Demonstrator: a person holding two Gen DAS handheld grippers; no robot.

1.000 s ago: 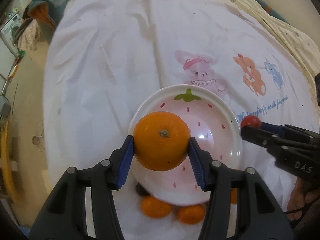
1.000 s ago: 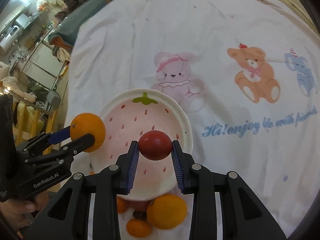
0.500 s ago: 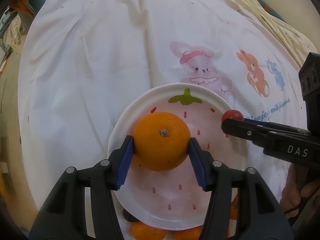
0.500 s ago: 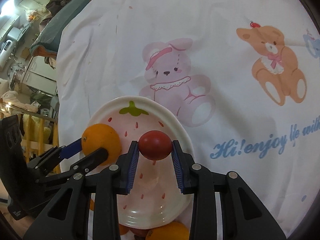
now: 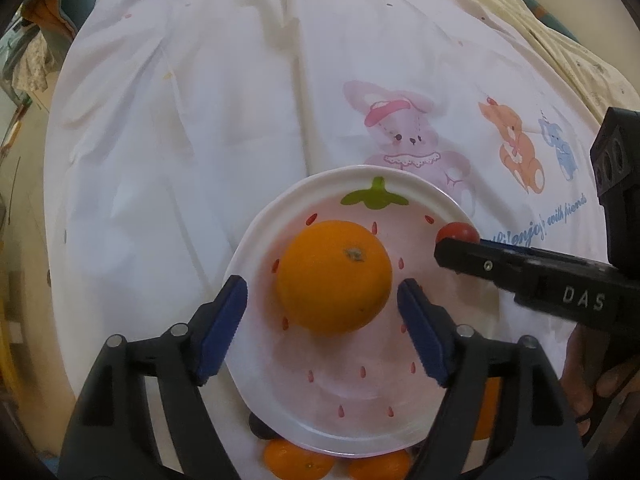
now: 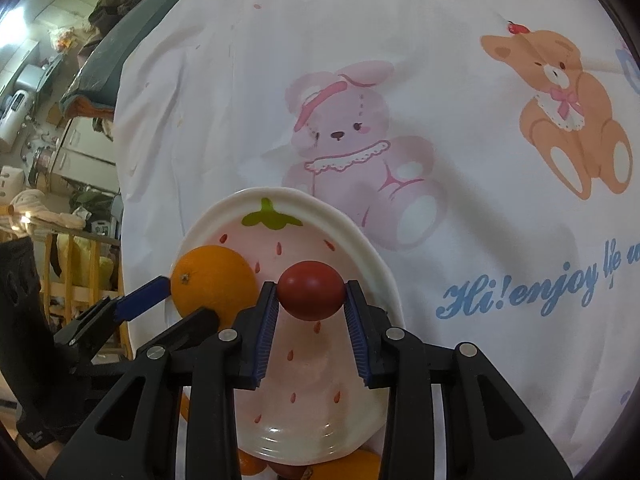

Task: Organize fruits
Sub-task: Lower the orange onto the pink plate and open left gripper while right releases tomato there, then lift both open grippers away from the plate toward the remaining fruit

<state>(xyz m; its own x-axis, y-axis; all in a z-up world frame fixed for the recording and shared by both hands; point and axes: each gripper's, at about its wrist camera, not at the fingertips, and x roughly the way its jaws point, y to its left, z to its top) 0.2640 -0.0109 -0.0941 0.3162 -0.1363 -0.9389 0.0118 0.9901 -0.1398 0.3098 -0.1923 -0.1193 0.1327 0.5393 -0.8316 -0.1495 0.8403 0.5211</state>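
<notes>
A large orange lies on the white strawberry-print plate. My left gripper is open, its blue pads apart from the orange on both sides. My right gripper is shut on a dark red fruit and holds it over the plate. In the right wrist view the orange sits at the plate's left side, between the left gripper's fingers. In the left wrist view the right gripper reaches in from the right with the red fruit at the plate's right rim.
Several small oranges and a dark fruit lie by the plate's near edge, partly hidden under it. The white cloth with cartoon animal prints covers the table. Room clutter lies beyond the left edge.
My left gripper has opened and let go of the orange, which now rests on the plate. Both grippers have moved forward over the plate. The right gripper still holds the red fruit.
</notes>
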